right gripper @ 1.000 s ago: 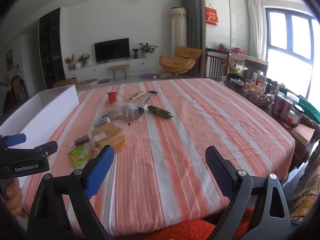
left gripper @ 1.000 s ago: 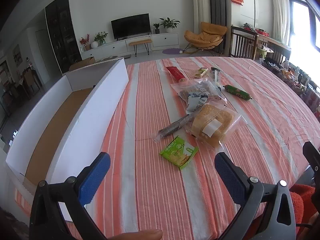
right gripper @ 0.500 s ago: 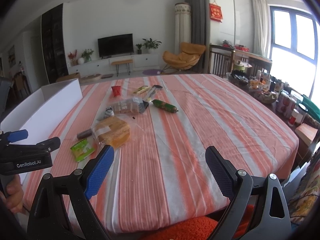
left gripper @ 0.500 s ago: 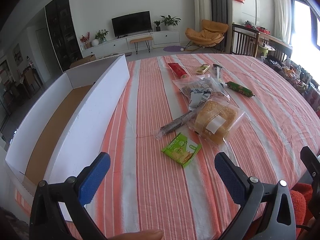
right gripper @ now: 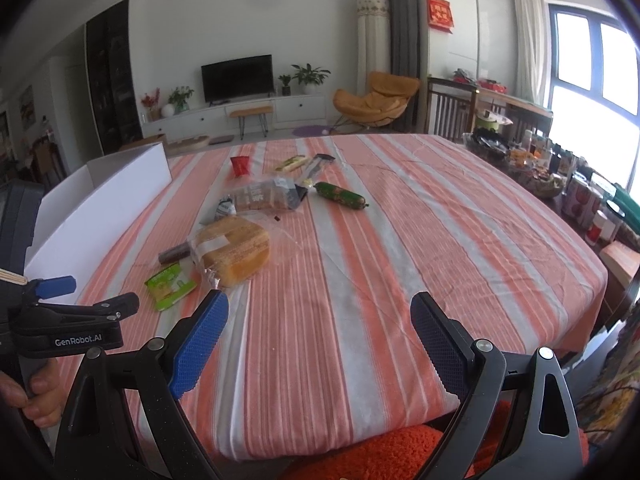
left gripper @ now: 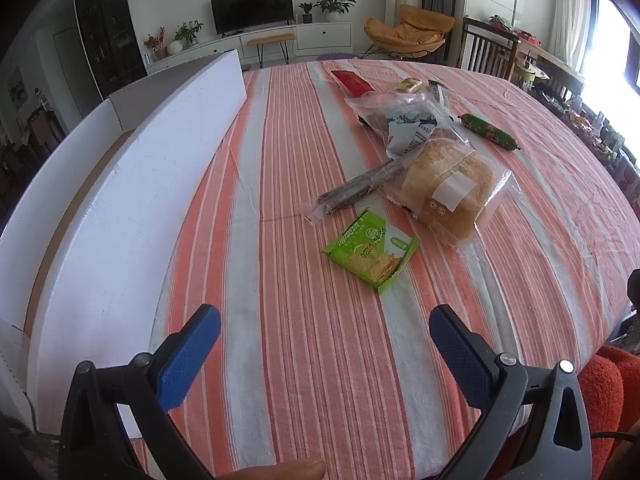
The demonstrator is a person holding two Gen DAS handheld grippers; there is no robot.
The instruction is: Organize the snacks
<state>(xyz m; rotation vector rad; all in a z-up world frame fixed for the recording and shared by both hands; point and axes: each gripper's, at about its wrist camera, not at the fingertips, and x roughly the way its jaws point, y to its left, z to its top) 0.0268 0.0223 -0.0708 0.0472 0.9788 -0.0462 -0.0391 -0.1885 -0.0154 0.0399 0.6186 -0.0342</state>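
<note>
Since the bread (left gripper: 448,190) in its loose clear bag is the bulkiest snack on the table (left gripper: 304,360), lying right of the box (left gripper: 132,200), it looks soft and crushable, best pinched by slack film at an end. Smaller, the green cracker packet (left gripper: 372,250) just before it seems light, slippery and brittle inside; take an edge. Left gripper (left gripper: 325,344) and right gripper (right gripper: 320,326) both gape empty.

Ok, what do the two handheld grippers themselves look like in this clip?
Both match: the left gripper and right gripper have black plastic frames with silver pivot screws and blue, textured finger pads. The left's side reads "GenRobot.AI" in white. No sleeves visible; bare fingers grip the handle.
</note>
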